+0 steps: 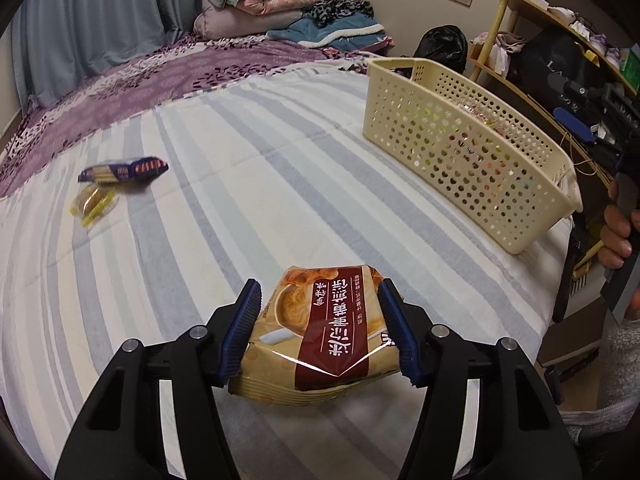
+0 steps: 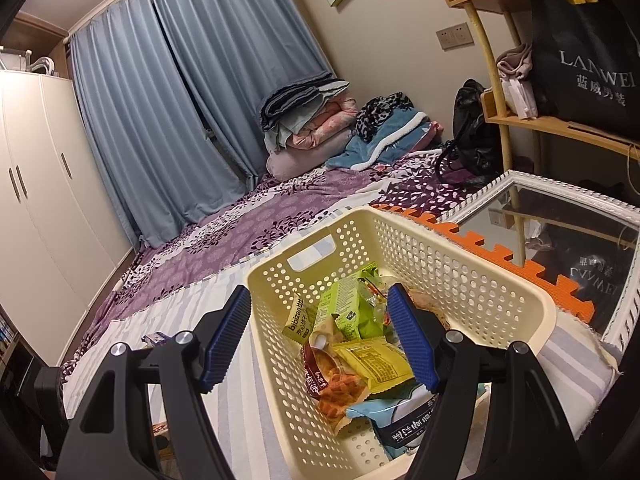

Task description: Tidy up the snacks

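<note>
Left wrist view first: my left gripper is clamped on a tan packet, a blue pad pressing each side of it; I see the packet just over the striped sheet, though whether it touches the sheet I cannot tell; well off to the left lie a blue packet and a yellow one, touching each other; the cream basket stands far right near the bed's edge. Right wrist view: my right gripper hangs wide apart and grips nothing, over the near-left part of the basket; inside I see several packets heaped, among them a green packet and a yellow sachet.
</note>
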A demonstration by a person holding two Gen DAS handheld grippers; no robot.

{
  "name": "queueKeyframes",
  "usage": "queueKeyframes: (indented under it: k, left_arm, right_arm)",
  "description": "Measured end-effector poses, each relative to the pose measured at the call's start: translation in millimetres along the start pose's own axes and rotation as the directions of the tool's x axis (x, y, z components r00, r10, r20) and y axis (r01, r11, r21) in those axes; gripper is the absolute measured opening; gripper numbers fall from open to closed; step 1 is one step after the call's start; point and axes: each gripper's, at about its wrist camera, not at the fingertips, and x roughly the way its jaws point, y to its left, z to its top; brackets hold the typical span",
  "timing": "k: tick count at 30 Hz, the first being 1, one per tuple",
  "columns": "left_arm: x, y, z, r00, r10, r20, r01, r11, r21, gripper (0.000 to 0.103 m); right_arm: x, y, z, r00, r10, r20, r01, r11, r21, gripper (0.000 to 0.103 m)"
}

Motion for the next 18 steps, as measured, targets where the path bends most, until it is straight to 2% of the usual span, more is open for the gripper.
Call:
queueKeyframes:
  k: [8,10,11,16,17,18]
  left_arm:
    - [-12,-18,22,0.999,-0.025,0.045,0.023,0.998,0.054,0.059]
    - [-14,-22,29,0.998,-0.036,0.049,0.033,0.997,0.066,0.041]
    - [-14,-23,31,0.998,-0.042,0.048,0.038,0.997,0.066,0.038]
    - [-6,-22,30,0.999,-0.039,0.017,0.039,0.998,0.052,0.04]
    - [-4,-20,27,0.999,-0.049,0.002,0.049,0.998,0.035,0.047]
    - [-2,-18,24,0.998,-0.054,-0.008,0.054,0.998,0.024,0.062]
  right_arm:
    - [-3,-6,0,1.0,-0.001,0.008,0.001,1.0,0.015,0.071]
    - [-4,-8,1,1.0,-0.001,0.011,0.0,1.0,0.021,0.071]
    - [-5,-8,1,1.0,0.0,0.013,0.0,1.0,0.022,0.071]
    - [-8,-14,1,1.0,-0.003,0.018,0.003,0.999,0.034,0.071]
    - [-8,-15,2,1.0,-0.005,0.019,0.004,0.999,0.037,0.071]
    - [-8,-16,3,1.0,-0.006,0.02,0.005,0.999,0.04,0.071]
